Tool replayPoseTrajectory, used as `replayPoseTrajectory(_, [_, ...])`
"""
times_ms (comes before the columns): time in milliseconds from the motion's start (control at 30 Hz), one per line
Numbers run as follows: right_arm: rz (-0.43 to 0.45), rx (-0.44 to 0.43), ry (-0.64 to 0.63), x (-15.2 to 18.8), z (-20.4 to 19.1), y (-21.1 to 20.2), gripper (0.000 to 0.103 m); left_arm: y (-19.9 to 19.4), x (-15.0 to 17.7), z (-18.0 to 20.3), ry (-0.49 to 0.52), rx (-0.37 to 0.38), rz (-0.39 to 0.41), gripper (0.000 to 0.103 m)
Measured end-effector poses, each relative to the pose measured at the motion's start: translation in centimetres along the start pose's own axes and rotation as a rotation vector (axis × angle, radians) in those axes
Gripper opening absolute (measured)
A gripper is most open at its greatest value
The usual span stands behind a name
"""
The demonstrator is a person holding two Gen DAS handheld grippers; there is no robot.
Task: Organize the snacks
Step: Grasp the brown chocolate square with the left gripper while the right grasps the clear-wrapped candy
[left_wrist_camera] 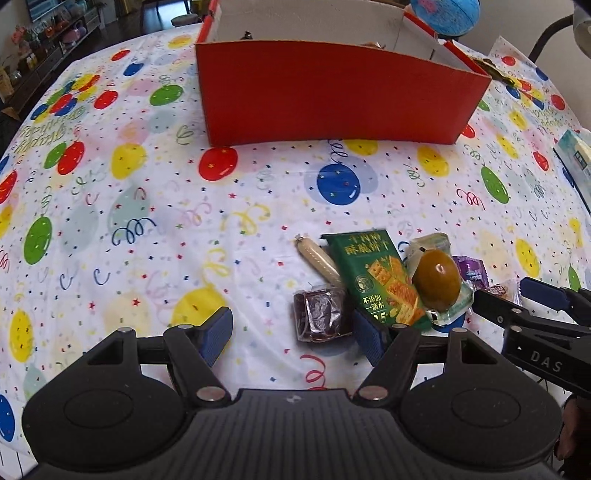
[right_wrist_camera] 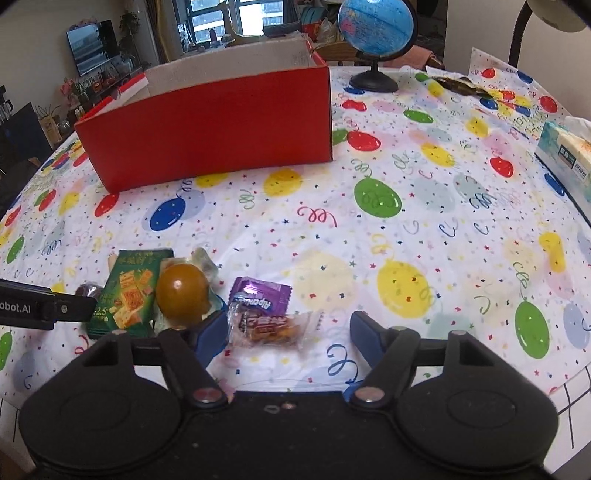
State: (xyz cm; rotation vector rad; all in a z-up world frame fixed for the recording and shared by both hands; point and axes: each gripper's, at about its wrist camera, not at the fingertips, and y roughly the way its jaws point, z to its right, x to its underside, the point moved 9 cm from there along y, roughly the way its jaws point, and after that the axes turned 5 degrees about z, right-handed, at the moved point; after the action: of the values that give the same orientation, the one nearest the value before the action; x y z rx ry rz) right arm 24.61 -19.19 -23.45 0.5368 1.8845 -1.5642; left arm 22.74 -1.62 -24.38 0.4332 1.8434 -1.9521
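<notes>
A red cardboard box (left_wrist_camera: 332,92) stands open-topped at the back of the balloon-print tablecloth. Near me lie a snack pile: a pale sausage stick (left_wrist_camera: 319,258), a green cracker packet (left_wrist_camera: 380,280), a brown egg in clear wrap (left_wrist_camera: 437,280) and a dark wrapped cake (left_wrist_camera: 321,314). My left gripper (left_wrist_camera: 293,336) is open and low over the cloth, with the dark cake between its jaws and its right pad beside the green packet. My right gripper (right_wrist_camera: 288,332) is open around a clear-wrapped brown snack (right_wrist_camera: 266,326); only the left pad is near the wrapper. A purple candy packet (right_wrist_camera: 260,295) lies just behind it.
A blue globe (right_wrist_camera: 373,26) on a black stand sits behind the box's right corner. A tissue box (right_wrist_camera: 565,155) lies at the right table edge, and a dark crumpled wrapper (right_wrist_camera: 461,85) at the far right. Bare cloth stretches between the snacks and the box.
</notes>
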Motion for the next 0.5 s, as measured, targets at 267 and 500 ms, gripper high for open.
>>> replayPoseTrajectory(267, [-0.001,-0.016,-0.033,-0.08,-0.5,0.3,0.055,0.76,-0.04,0.09,0.0,-0.007,-0.016,0.064])
replayPoseTrajectory(500, [0.006,-0.014,-0.052,-0.06,-0.57,0.02,0.033,0.54,0.05,0.19,-0.006,0.012,-0.011,0.035])
